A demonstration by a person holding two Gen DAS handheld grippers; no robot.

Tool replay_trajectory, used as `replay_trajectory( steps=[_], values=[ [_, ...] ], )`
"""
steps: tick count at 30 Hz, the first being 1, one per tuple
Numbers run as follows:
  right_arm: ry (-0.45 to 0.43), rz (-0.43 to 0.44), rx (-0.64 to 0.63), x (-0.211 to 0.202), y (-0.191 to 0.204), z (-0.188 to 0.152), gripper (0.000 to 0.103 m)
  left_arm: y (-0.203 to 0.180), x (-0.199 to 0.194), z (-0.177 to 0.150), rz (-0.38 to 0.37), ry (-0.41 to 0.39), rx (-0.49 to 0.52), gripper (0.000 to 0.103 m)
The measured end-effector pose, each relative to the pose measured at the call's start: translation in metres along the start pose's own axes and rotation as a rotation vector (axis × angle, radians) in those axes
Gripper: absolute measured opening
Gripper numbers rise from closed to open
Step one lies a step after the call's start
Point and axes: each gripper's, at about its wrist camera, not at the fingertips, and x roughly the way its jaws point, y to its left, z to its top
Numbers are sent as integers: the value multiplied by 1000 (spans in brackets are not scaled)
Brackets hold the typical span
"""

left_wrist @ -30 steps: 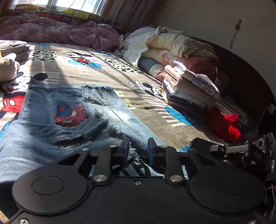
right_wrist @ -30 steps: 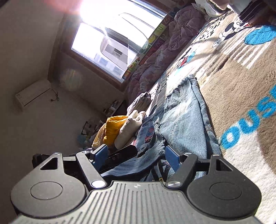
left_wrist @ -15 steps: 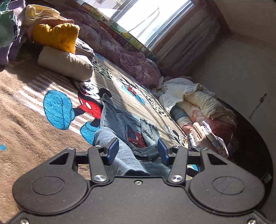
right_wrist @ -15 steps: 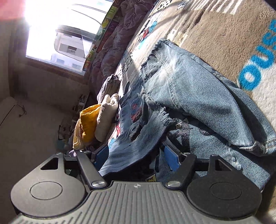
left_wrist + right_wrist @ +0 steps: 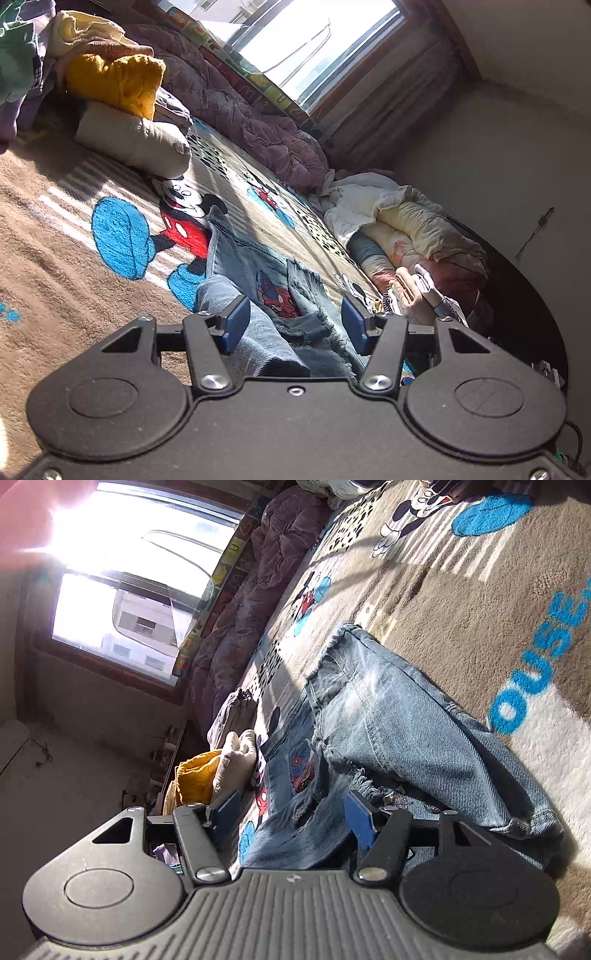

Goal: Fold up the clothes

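Observation:
A pair of blue denim jeans (image 5: pixel 255 266) with frayed edges and a red cartoon patch (image 5: pixel 275 295) lies on the Mickey Mouse blanket (image 5: pixel 122 236). My left gripper (image 5: pixel 293 325) is open, its blue pads either side of a folded denim leg (image 5: pixel 258 339) that runs under it. In the right wrist view the jeans (image 5: pixel 399 723) spread across the blanket (image 5: pixel 480 590). My right gripper (image 5: pixel 291 818) is open, low over the frayed denim (image 5: pixel 310 827) near the patch (image 5: pixel 303 768).
A cream rolled pillow (image 5: pixel 136 140) and a yellow garment (image 5: pixel 118 79) lie at the left. A purple quilt (image 5: pixel 258 125) runs under the window. A pile of bedding and folded clothes (image 5: pixel 406 236) sits at the right by a dark headboard (image 5: pixel 532 314).
My left gripper has opened and swung left, tilting the view toward the window. My right gripper has stayed open and dropped lower over the jeans.

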Motion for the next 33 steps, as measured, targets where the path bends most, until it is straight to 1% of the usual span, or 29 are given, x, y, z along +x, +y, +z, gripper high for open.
replay_trajectory(
  steps=[2, 3, 4, 5, 6, 7, 9, 10, 12, 15, 17, 18, 20, 21, 22, 23, 25, 27, 30, 31, 32, 33],
  values=[
    [-83, -24, -107, -28, -1, 19, 61, 0, -1, 1, 10, -14, -4, 54],
    [-122, -30, -159, -44, -6, 30, 52, 2, -1, 2, 12, -19, -17, 54],
    [-143, -52, -193, -53, -10, 34, 43, 3, -1, 2, 14, -24, -30, 54],
    [-148, -66, -217, -59, -14, 36, 42, 5, -1, 2, 17, -29, -43, 54],
    [-142, -67, -238, -63, -20, 36, 38, 5, -1, 2, 18, -31, -49, 54],
    [-123, -66, -255, -62, -24, 32, 35, 4, 0, 2, 18, -31, -51, 54],
    [-82, -64, -294, -61, -31, 23, 34, 2, 2, 0, 17, -30, -53, 54],
    [-44, -68, -347, -57, -31, 12, 32, 1, 3, 0, 16, -29, -51, 54],
    [17, -117, -468, -46, -27, -5, 32, -3, 5, -3, 14, -24, -46, 54],
    [92, -137, -529, -40, -33, -20, 32, -7, 9, -7, 19, -9, -28, 54],
    [111, -164, -551, -38, -40, -25, 32, -8, 13, -8, 21, 0, -20, 54],
    [120, -168, -540, -37, -47, -26, 32, -9, 14, -9, 23, 4, -19, 54],
    [130, -152, -492, -37, -60, -26, 27, -9, 19, -10, 26, 12, -17, 54],
    [121, -141, -441, -39, -68, -25, 20, -9, 21, -10, 27, 16, -16, 54],
    [109, -127, -359, -41, -78, -21, 16, -10, 23, -11, 26, 20, -15, 54],
    [97, -113, -278, -42, -89, -17, 15, -10, 25, -11, 26, 24, -12, 54],
    [76, -101, -128, -43, -113, -14, 7, -12, 30, -12, 23, 34, -5, 54],
    [70, -98, -77, -42, -121, -14, 7, -14, 35, -13, 19, 43, 2, 54],
    [76, -101, -34, -40, -123, -14, 7, -16, 38, -15, 16, 50, 6, 54],
    [82, -104, -39, -40, -121, -14, 9, -17, 39, -14, 16, 51, 7, 54],
    [92, -116, -79, -42, -114, -14, 10, -17, 39, -14, 16, 50, 6, 54],
    [98, -129, -121, -44, -107, -14, 16, -16, 38, -14, 16, 48, 4, 54]
  ],
)
